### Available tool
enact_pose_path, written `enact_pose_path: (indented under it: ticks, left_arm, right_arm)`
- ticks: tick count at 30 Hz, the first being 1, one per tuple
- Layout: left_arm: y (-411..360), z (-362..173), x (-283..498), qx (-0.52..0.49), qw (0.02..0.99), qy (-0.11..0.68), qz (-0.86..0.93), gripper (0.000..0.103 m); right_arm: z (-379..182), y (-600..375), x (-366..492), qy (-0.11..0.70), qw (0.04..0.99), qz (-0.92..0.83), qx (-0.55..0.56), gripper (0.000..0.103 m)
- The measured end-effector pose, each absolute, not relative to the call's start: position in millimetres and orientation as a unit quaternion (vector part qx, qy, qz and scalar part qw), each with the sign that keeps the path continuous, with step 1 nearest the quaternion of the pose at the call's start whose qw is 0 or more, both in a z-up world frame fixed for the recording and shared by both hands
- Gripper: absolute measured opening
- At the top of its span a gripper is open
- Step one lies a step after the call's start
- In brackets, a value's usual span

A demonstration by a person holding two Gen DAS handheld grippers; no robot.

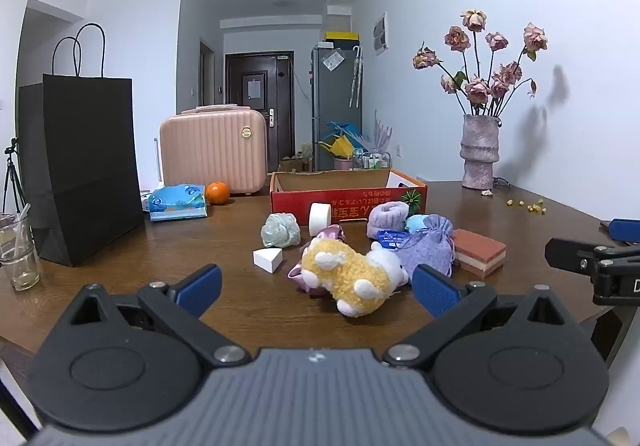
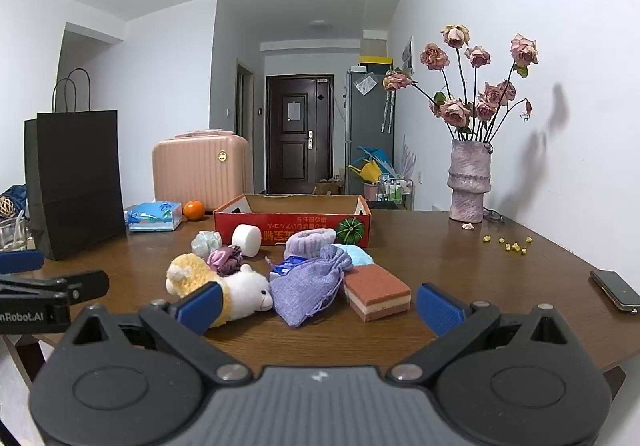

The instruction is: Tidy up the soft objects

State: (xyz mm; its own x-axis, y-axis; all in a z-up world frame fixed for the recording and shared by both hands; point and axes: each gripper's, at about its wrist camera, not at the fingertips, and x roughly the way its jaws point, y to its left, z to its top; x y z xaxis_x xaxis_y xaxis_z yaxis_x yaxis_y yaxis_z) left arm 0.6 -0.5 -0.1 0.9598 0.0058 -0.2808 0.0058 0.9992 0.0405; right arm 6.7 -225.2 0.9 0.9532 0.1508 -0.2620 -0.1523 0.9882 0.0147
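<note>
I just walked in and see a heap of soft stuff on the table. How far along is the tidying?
Nothing looks done yet: from what shows, the red cardboard box seems empty. Nothing is in hand either; the left claw and right claw are both open and hold nothing. Still left on the table in front of the box: the plush sheep, purple pouch, layered sponge and the other small soft things.

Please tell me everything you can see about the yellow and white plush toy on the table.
The plush toy is a small stuffed animal with a curly yellow body, white face and white feet, and looks soft and fleecy. It lies on its side on the wooden table, in front of the red box. A shiny pink pouch lies against it, and a purple drawstring bag sits close by its head.
</note>
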Motion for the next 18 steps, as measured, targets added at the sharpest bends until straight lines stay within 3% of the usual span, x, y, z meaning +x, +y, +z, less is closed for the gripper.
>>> enact_pose_path:
  ticks: [18]
  left_arm:
    - [-6.0,-0.8,1.3,0.013,0.990,0.139,-0.002,0.103]
  right_arm:
    - [0.2,-224.5,7.2,0.135,0.988,0.076,-0.006,0.103]
